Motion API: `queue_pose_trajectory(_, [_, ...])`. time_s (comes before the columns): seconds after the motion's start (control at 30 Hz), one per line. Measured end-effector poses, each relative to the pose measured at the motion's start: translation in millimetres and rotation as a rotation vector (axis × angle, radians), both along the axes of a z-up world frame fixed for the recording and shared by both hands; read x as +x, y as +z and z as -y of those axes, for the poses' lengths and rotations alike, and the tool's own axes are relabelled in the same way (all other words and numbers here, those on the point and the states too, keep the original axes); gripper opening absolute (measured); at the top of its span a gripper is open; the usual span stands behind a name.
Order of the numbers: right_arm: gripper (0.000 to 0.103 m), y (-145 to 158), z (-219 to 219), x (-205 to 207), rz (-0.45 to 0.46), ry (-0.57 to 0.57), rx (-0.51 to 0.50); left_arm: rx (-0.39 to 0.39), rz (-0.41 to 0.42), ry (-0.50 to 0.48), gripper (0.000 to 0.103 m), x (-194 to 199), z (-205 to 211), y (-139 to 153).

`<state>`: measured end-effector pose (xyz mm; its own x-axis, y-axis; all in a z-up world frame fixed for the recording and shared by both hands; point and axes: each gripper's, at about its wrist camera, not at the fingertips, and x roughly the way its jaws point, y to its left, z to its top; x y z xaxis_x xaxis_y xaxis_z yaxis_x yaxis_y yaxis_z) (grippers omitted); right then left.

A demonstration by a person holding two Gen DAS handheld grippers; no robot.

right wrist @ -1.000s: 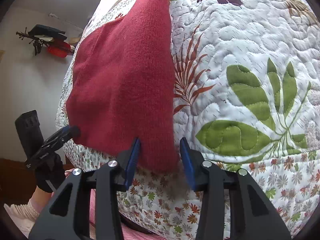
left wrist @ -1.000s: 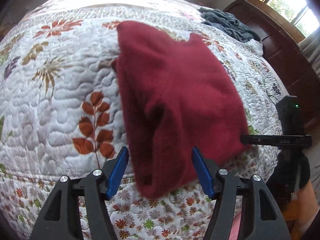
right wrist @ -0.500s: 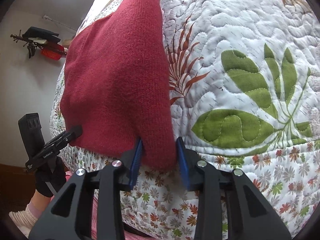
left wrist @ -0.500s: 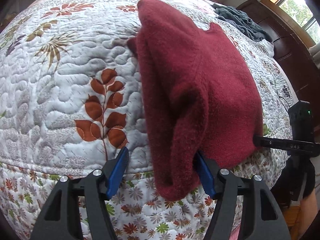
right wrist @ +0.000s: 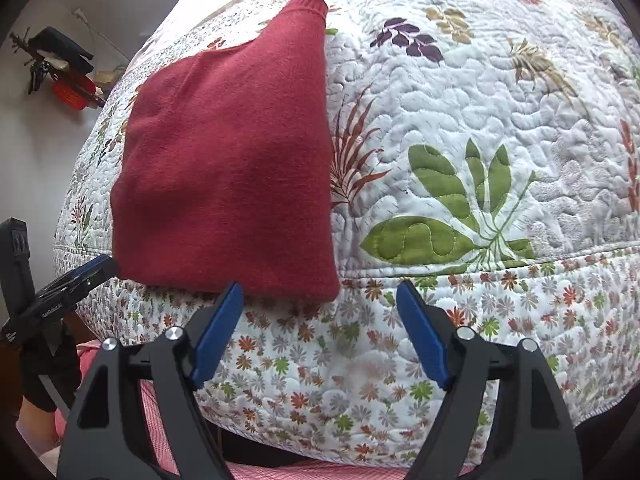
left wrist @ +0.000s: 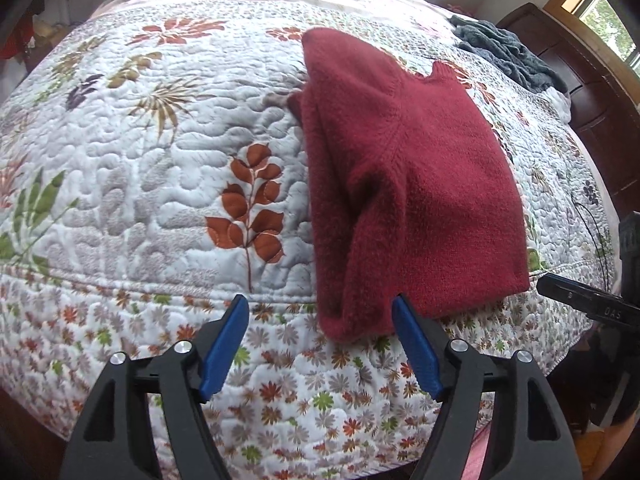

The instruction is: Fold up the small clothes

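Lying partly folded at the near edge of the quilted bedspread [left wrist: 168, 152], the red sweater [left wrist: 404, 184] has its lower hem hanging just over the seam where the quilt drops off the side; the left gripper [left wrist: 320, 312] and the right gripper [right wrist: 320, 296] both stand wide apart and empty, just short of that hem. Risk 1: thick, soft knit, with a raised ridge along the left side, so a pinch may take only the top layer and the fold could come out skewed. Risk 2: a pull toward the person could drag the sweater off the edge.
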<state>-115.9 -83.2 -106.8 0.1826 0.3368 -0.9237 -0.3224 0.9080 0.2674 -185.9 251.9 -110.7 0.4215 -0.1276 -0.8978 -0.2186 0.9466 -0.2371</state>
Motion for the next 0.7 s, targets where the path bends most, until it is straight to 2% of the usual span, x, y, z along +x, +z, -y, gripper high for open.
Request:
queue_pose_trajectory(0.03, [0.086,2.9,-1.7,-2.0,0.007,-0.002,-0.014,0.008,-0.003,0.007,0.075,-2.3,0.2,2.6])
queue_pose_trajectory(0.2, [0.09,15.6,-12.3,-13.8,0.056,-0.007,-0.087,0.06,0.004,0.032,0.079,-12.9,3.4,23.8])
queue_pose_trajectory(0.37, [0.091,26.3,-18.6,-22.6,0.074,-0.016,-0.121,0.101,0.003,0.063,0.084,-22.4,8.2,41.1])
queue_pose_trajectory(0.7, [0.095,64.3,-27.8,-48.2,0.134,-0.033,-0.165,0.168,0.011,0.051,0.085,-38.4,29.5,69.6])
